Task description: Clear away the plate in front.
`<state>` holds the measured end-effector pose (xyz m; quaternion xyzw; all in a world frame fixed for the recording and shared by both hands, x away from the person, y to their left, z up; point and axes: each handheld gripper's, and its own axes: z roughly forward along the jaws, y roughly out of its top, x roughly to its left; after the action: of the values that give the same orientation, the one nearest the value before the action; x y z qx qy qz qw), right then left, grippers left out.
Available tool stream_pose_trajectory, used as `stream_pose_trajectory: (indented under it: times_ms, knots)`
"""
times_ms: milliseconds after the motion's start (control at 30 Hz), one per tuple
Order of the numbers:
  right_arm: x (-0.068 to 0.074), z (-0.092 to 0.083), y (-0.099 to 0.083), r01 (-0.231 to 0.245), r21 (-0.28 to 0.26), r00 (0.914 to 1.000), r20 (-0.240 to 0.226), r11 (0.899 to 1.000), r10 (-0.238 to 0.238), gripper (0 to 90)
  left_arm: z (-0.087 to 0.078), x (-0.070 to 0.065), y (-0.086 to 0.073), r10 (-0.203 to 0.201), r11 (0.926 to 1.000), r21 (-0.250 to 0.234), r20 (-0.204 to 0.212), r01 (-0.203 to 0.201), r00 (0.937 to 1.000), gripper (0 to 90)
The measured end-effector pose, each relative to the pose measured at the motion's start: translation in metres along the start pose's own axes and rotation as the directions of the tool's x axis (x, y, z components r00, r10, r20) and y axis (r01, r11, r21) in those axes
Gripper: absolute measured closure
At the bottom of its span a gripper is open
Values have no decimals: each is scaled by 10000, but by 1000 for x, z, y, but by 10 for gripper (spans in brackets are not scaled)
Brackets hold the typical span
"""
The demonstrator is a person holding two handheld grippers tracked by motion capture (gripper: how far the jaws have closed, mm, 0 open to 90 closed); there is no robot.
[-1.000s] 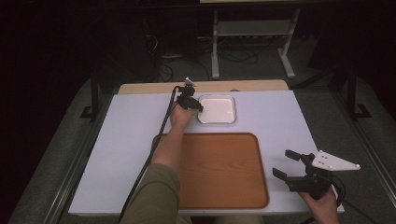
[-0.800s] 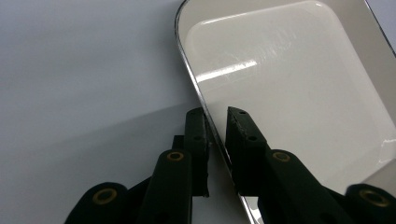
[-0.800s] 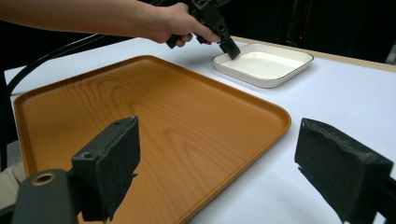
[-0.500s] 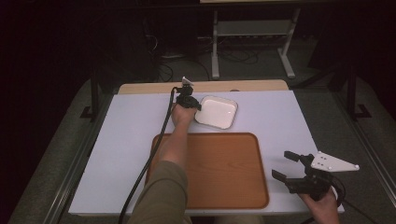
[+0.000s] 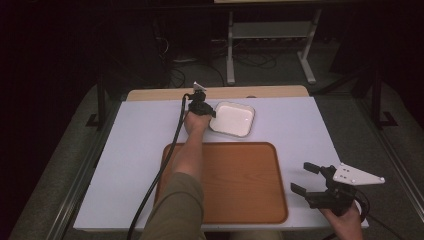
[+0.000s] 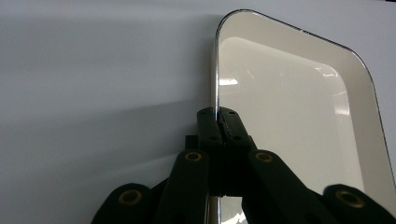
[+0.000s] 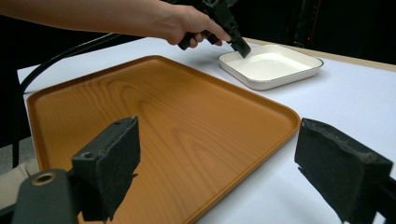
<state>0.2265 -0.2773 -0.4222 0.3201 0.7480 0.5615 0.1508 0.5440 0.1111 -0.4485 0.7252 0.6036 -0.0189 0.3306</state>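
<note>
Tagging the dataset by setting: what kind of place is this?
Probably a lab or recording workspace, not a home: a white-covered table in a dark room, metal stand legs and loose cables on the floor behind it, and a person working a white dish with handheld tools.

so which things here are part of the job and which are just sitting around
In the job:
- shallow white square dish, rim pinched by the left gripper
- left gripper

Not in use now:
- orange-brown wooden tray, bare
- right gripper, open beside the tray
- white table top
- metal stand on the floor behind
</note>
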Motion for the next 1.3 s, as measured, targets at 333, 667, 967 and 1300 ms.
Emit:
stream_pose_trajectory:
  times_ms: [333,667,967,1300]
  knots:
    - [0,0,0,-11,-13,10000,-31,10000,11,135,-10,-2,3,104,9996,-279,166,-99,9998,890]
    - [1,-1,0,-66,-50,9999,-124,10000,66,135,-30,-5,5,601,9971,-492,513,-576,9969,890]
    - [0,-6,-2,-227,-185,9997,43,9996,228,135,-56,-6,0,699,9930,-1007,853,-612,9939,890]
    - [3,-4,-2,-136,-170,9999,44,9998,137,135,-94,1,-5,605,9870,-1549,1161,-421,9914,891]
